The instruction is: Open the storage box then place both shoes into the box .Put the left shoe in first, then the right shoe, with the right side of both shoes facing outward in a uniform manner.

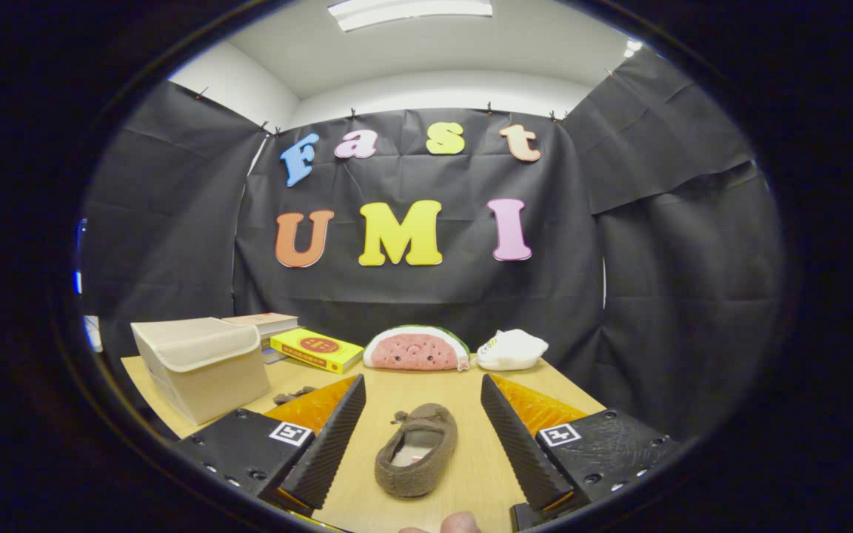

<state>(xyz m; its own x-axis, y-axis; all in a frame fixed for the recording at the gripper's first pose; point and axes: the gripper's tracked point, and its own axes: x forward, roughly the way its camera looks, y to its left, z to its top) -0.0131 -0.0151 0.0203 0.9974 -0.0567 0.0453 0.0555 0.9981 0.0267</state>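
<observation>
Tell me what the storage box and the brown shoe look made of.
Storage box: likely beige woven fabric, matte, with a soft fold-over lid. Brown shoe: fuzzy, suede-like or felt upper with a bow and pale lining; it lies between the open claw's fingers, untouched.

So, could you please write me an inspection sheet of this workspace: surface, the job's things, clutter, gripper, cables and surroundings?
Surface: light wooden table.
Job's things: beige fabric storage box on the table beyond the left finger, flap lid closed; brown soft slipper-like shoe lying on the table between the fingers, opening up; part of a second dark item behind the left finger, too hidden to identify.
Clutter: yellow book, stacked books, watermelon-slice plush, white plush, all along the far edge.
Gripper: gripper open, fingers wide on either side of the shoe, not touching it.
Cables: nothing seen.
Surroundings: black cloth booth wall, white ceiling with a light.
</observation>
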